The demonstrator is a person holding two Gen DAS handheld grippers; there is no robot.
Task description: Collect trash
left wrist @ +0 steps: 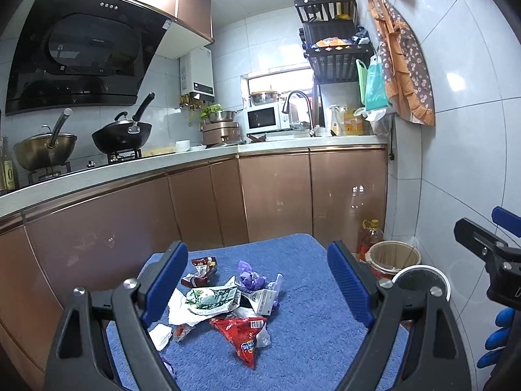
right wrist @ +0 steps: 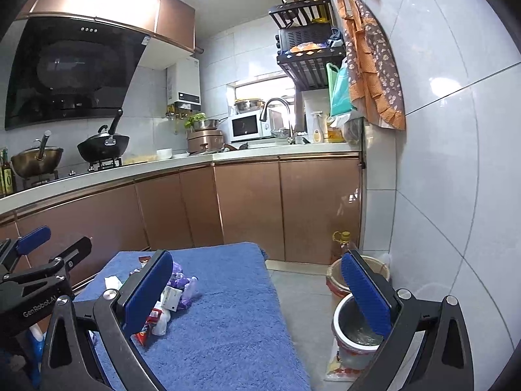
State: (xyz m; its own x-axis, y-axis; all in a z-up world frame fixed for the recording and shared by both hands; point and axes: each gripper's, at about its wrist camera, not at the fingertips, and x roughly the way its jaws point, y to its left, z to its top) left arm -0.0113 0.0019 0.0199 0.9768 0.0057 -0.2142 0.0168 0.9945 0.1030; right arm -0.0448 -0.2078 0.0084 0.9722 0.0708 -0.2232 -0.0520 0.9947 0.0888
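A pile of trash lies on a blue towel-covered table (left wrist: 309,342): a red snack wrapper (left wrist: 246,335), a green and white wrapper (left wrist: 211,298), a purple wrapper (left wrist: 248,275), a dark red wrapper (left wrist: 200,270) and white paper scraps (left wrist: 160,335). My left gripper (left wrist: 257,288) is open and empty, above the pile with a finger on each side. My right gripper (right wrist: 257,296) is open and empty, right of the pile (right wrist: 172,296), over the table's right edge. A white-rimmed trash bin (right wrist: 353,335) stands on the floor to the right; it also shows in the left wrist view (left wrist: 420,282).
A wicker-lined basket (left wrist: 392,254) and an oil bottle (left wrist: 369,236) stand on the floor behind the bin. Brown cabinets (left wrist: 276,192) with a counter, woks and a sink lie beyond the table. A tiled wall (right wrist: 456,195) is close on the right.
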